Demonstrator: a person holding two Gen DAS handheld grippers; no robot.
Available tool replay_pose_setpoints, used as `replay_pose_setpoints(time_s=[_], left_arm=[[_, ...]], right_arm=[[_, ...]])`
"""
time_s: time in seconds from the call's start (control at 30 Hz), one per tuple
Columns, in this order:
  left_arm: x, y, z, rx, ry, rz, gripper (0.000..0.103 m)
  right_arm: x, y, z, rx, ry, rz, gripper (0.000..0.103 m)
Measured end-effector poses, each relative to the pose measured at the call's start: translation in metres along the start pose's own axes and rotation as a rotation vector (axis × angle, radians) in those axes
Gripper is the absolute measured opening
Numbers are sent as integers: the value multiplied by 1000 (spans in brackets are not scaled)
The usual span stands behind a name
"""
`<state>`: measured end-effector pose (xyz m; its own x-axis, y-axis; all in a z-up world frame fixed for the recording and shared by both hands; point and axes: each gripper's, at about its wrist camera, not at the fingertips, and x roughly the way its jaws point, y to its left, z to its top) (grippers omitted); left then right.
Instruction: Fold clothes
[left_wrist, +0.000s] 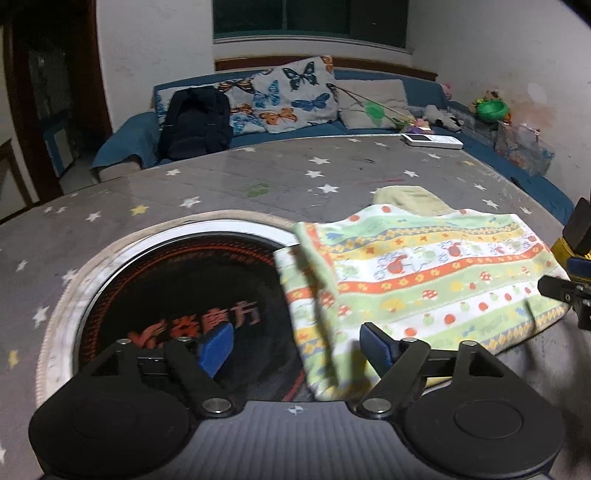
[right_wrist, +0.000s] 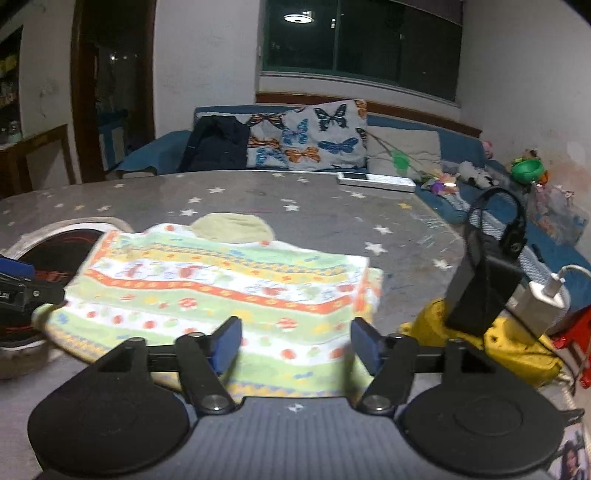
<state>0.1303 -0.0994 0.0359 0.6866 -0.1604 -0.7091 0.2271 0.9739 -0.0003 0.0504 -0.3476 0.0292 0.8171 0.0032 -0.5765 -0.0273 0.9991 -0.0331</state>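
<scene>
The patterned garment (right_wrist: 229, 291), banded in green, orange and yellow, is lying folded on the grey star-print table (left_wrist: 258, 173), its left end draping over the rim of the round black cooktop (left_wrist: 177, 295) that is sitting in the table. A pale green cloth (right_wrist: 232, 227) is peeking out from under its far edge at about 12 o'clock in the right wrist view. The left gripper (left_wrist: 297, 349) is hovering with its jaws spread wide, the blue pads (left_wrist: 218, 347) standing apart on either side of the garment's hanging left end and gripping nothing. The right gripper (right_wrist: 295, 345) is likewise gaping wide over the garment's near edge, its pads clear of the fabric as far as the blur lets one tell. At 3 o'clock from the garment a yellow bag (right_wrist: 517, 347) is sitting with a black stand on it, and at 1 o'clock a white remote (right_wrist: 376, 180) is resting near the table's far edge. Beyond, a butterfly cushion (left_wrist: 295, 96) is leaning on the blue sofa (left_wrist: 125, 140).
</scene>
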Motion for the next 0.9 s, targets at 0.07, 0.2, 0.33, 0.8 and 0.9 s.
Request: replay_pose_setpoints(time_s=[0.07,0.2,0.33,0.8,0.9], left_arm=[[-7,7,-4,-15,-2,7,83],[-21,16,-16,-10,-12,61,90],[-33,26,-30,-25,-7,91,94],[-65,72,-74,-154,1,204,103],[-68,83,-81,-173,7,240,103]], right_arm=[[-6,10,-2,-9,-4,30,72],[-12,34,-6,-49,-8,92,80],[-17,59,-10,-89,-11,153,80],[-34,139,-29,-238,-13,379,86],[-36,156,-33,-268,-11,425,86]])
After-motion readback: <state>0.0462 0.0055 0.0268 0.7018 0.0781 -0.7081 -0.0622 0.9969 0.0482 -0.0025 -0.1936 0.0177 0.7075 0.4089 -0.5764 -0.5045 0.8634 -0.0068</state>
